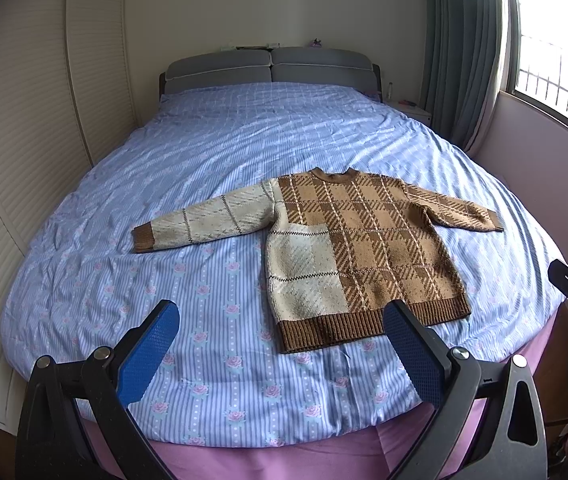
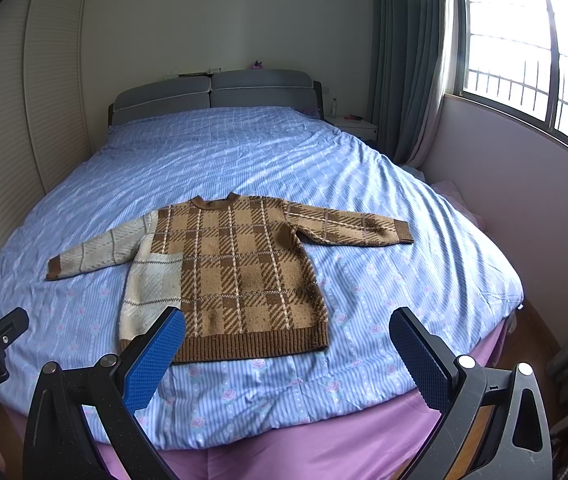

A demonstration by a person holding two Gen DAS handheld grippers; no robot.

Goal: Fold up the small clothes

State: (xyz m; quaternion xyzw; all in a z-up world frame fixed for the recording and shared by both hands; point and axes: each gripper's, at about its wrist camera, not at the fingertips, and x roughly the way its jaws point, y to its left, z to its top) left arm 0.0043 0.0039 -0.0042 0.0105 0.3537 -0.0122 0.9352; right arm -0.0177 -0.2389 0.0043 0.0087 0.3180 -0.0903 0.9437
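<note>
The sweater point(image 1: 340, 248) lies flat on the blue striped bedspread point(image 1: 203, 152), collar far, ribbed hem near, sleeves spread left and right. Both tools hover short of the near bed edge, ahead of nothing but cloth. The left gripper point(image 1: 281, 354) is spread wide and empty, its gap facing the hem's left half. The right gripper point(image 2: 288, 360), equally spread and empty, faces the hem's right corner and is nearer the brown sleeve point(image 2: 352, 226).

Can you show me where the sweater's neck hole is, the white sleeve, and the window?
Sweater collar point(image 1: 330, 175), left wrist view, on the brown ribbed neck band.
Cream sleeve point(image 1: 203, 222), left wrist view, mid-sleeve.
Window point(image 2: 524, 40), right wrist view, on the bright pane.
</note>
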